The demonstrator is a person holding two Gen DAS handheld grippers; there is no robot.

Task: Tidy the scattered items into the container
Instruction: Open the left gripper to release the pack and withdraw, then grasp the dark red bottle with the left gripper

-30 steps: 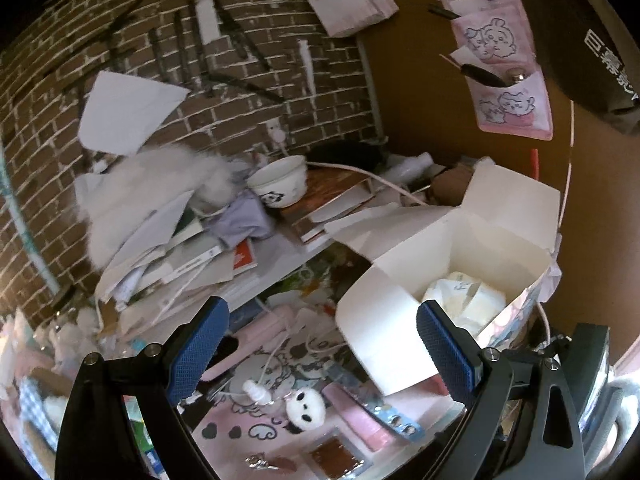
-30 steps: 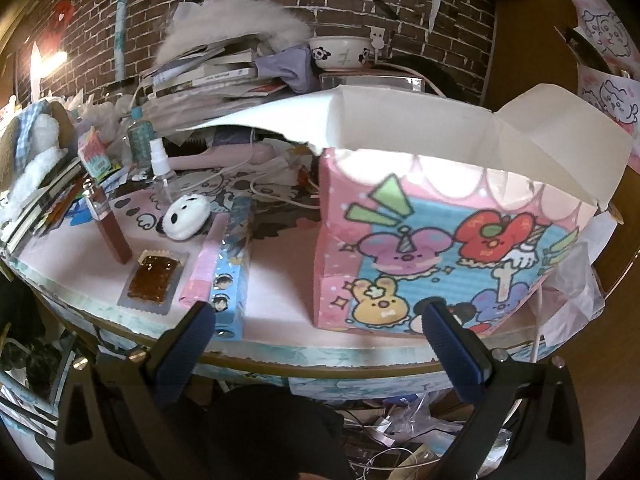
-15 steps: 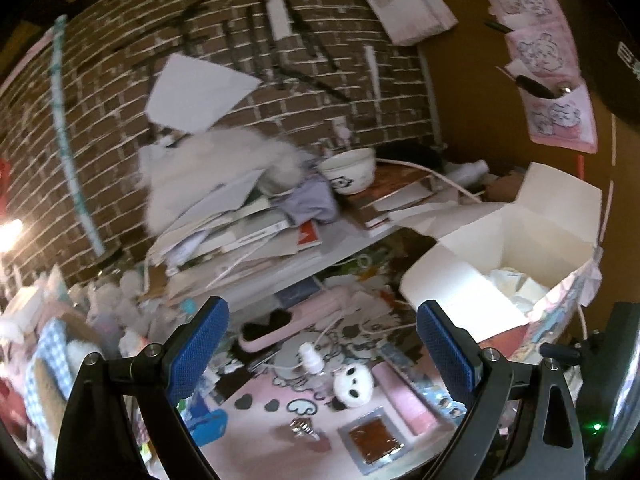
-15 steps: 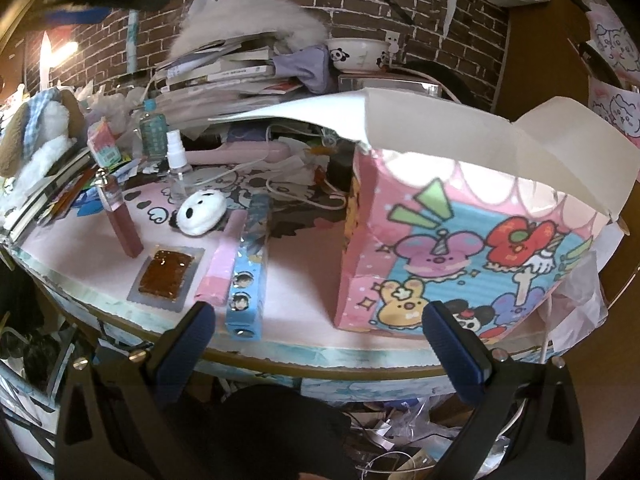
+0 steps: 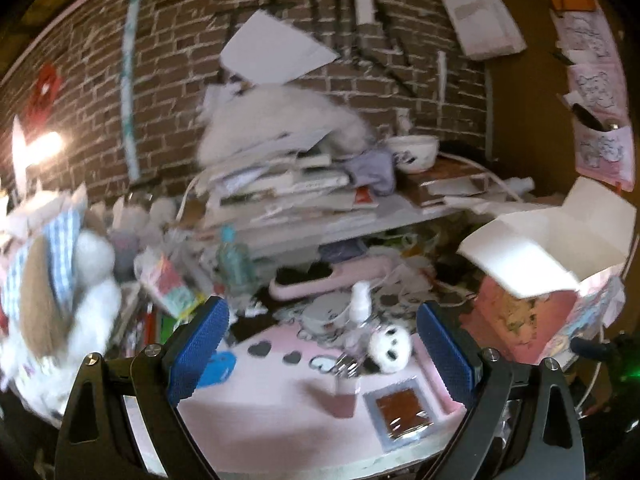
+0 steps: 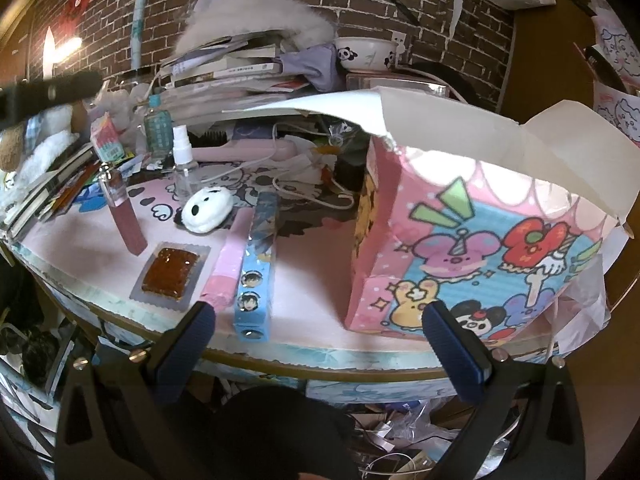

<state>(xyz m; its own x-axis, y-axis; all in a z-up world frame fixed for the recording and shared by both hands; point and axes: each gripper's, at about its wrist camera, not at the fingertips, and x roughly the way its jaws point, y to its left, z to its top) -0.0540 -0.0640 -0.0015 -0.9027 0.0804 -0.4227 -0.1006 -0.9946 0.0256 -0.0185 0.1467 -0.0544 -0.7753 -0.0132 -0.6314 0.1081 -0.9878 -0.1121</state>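
While motion-blurred, plush toy (image 5: 52, 280) stays indistinct.

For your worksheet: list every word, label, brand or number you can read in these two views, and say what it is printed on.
None can be read.
Book spines: print too small.
Green bottle label: blurred.
Pink carton: illegible.
Cartoon box: pictures only, no words.
Blue strip: faces only.

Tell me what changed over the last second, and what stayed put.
The left gripper swung left, away from the open cartoon box, and now faces the panda plush and the sauce packet. The right gripper edged closer to the table edge. Nothing was grasped or released: both grippers stayed open and empty, and the items lie unmoved.
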